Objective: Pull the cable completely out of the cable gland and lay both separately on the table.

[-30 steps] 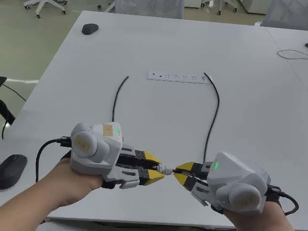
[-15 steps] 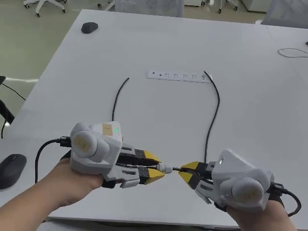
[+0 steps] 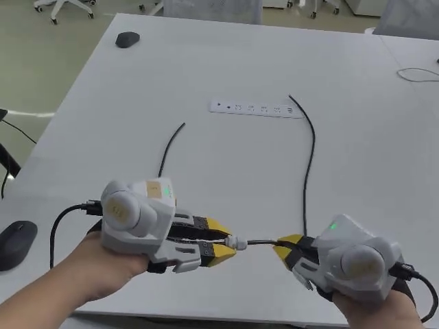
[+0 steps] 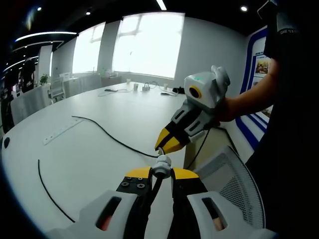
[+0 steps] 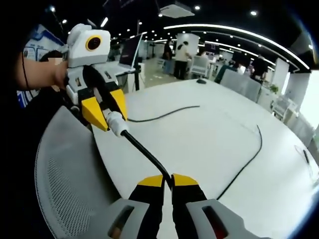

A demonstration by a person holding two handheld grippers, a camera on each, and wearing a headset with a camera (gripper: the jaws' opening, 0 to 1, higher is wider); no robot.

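Table (image 3: pixel 226 62), white (power strip (image 3: pixel 255 108), cable (image 3: pixel 310 157), mouse (image 3: pixel 127 40)), office chairs (image 3: pixel 63 7) beyond

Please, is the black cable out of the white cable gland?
In: the black cable enters the white cable gland held in the left gripper.

The cable gland (image 3: pixel 237 242) is partly hidden inside the left tool (image 3: pixel 229 240). The mouse (image 3: pixel 14 243) is cut off by the edge.

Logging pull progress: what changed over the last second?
The right gripper, shut on the cable, drew away rightward, so more cable shows outside the cable gland. The left gripper stayed shut on the cable gland, in place.
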